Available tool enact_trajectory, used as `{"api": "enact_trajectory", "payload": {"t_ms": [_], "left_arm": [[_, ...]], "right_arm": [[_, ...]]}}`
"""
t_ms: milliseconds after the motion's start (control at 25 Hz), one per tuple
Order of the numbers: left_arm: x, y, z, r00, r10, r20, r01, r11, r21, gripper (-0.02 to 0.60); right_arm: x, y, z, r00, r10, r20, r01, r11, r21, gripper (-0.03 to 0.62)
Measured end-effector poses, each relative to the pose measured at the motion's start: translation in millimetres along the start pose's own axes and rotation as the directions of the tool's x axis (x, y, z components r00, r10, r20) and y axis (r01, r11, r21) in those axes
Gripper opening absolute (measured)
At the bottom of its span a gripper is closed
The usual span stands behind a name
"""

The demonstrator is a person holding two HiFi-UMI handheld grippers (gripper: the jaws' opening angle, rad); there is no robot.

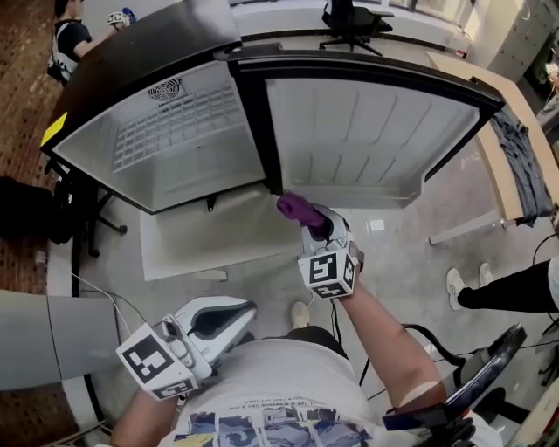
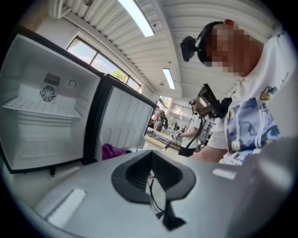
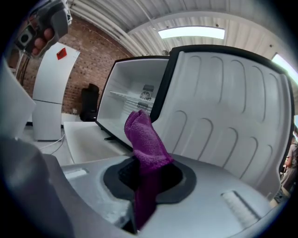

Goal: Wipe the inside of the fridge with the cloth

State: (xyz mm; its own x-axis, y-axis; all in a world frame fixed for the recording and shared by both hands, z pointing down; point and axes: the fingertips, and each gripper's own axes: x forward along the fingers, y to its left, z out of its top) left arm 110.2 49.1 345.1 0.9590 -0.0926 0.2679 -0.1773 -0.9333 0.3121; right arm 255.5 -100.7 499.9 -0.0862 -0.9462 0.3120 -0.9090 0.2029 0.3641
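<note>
The purple cloth (image 1: pixel 297 208), bunched, stands upright just before the open white fridge (image 1: pixel 175 131).

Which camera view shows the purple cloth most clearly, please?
The right gripper view: the purple cloth stands large and centred, clamped in the right gripper. The head view shows a small bunch; the left gripper view, a distant scrap.

Office chair (image 1: pixel 349 19), draped grey garment (image 1: pixel 521 161)

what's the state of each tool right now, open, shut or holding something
Left tool: shut, nothing between its jaws.
Right tool: shut on the purple cloth.
</note>
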Motion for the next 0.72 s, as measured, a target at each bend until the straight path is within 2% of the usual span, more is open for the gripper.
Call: {"api": "enact_trajectory", "payload": {"t_ms": [160,320,720], "left_arm": [[-10,9,-1,0.999,0.05,0.004,-0.05,0.999,-0.015,0.008],[-10,14,1,0.998,0.065,0.006,-0.065,0.998,-0.019,0.008],[21,9,6,1.0,-0.008,-0.018,0.008,1.0,-0.004,0.008]], "right_arm": [[18,9,-9,0.999,0.016,-0.031,-0.018,0.998,-0.061,0.052],[22,4,-20,0.998,0.008,-0.057,-0.012,0.997,-0.079,0.052],[6,-45,-64,0.987,-0.087,-0.138,0.078,0.995,-0.07,0.052]]}}
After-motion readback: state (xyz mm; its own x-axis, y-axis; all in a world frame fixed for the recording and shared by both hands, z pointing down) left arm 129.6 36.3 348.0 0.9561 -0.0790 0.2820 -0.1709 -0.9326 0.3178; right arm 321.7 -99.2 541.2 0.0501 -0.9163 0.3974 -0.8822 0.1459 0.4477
